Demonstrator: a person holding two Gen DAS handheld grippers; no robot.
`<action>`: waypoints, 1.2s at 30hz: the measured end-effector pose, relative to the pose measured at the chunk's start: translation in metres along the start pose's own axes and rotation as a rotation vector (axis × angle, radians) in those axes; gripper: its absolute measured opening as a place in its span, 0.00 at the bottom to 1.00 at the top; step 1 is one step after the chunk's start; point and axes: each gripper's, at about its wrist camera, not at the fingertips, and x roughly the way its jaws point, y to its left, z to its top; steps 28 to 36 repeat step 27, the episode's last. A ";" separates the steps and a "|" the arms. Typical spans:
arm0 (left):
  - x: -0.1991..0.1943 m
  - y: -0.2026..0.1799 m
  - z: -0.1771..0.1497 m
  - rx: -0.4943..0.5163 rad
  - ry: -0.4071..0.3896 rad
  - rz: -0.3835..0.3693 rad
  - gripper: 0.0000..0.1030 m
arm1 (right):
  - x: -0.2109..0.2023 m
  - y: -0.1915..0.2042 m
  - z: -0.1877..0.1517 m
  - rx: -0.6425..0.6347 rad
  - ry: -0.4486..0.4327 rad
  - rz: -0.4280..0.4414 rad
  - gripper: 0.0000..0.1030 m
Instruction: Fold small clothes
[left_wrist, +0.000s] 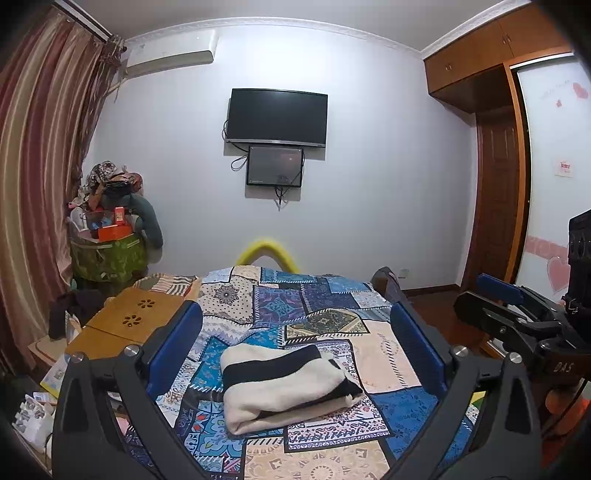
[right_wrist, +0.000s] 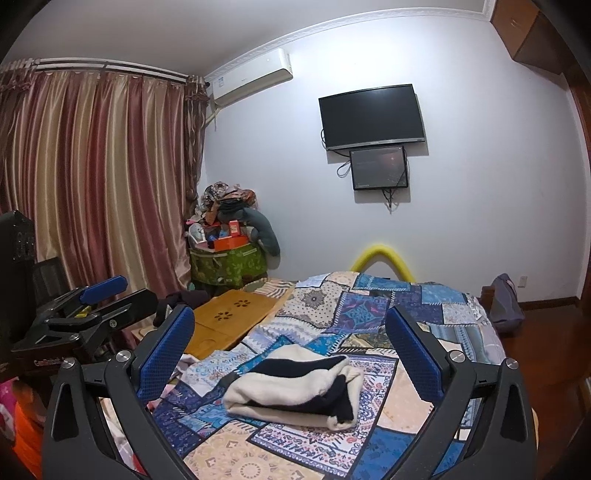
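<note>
A cream and black striped garment (left_wrist: 288, 387) lies folded in a compact bundle on the patchwork bedspread (left_wrist: 314, 306). My left gripper (left_wrist: 295, 332) is open and empty, held above and short of the bundle, its blue pads wide apart on either side. My right gripper (right_wrist: 291, 336) is also open and empty, held above the same garment (right_wrist: 295, 387) on the bedspread (right_wrist: 369, 306). The right gripper also shows in the left wrist view (left_wrist: 498, 295) at the right edge, and the left gripper shows in the right wrist view (right_wrist: 103, 291) at the left.
A wooden lap table (left_wrist: 129, 321) lies on the bed's left side. A green basket piled with clothes and boxes (left_wrist: 110, 240) stands in the corner by the curtain (left_wrist: 37, 184). A TV (left_wrist: 277, 118) hangs on the far wall. A wardrobe (left_wrist: 498, 147) stands at right.
</note>
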 end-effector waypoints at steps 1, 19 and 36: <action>0.000 -0.001 0.000 0.002 0.001 -0.002 1.00 | 0.000 0.000 0.000 0.002 0.001 -0.002 0.99; 0.005 -0.006 0.000 0.023 0.023 -0.033 1.00 | -0.003 -0.008 0.003 0.023 0.002 -0.027 1.00; 0.007 -0.005 0.000 0.021 0.031 -0.040 1.00 | -0.003 -0.011 0.003 0.026 0.005 -0.032 1.00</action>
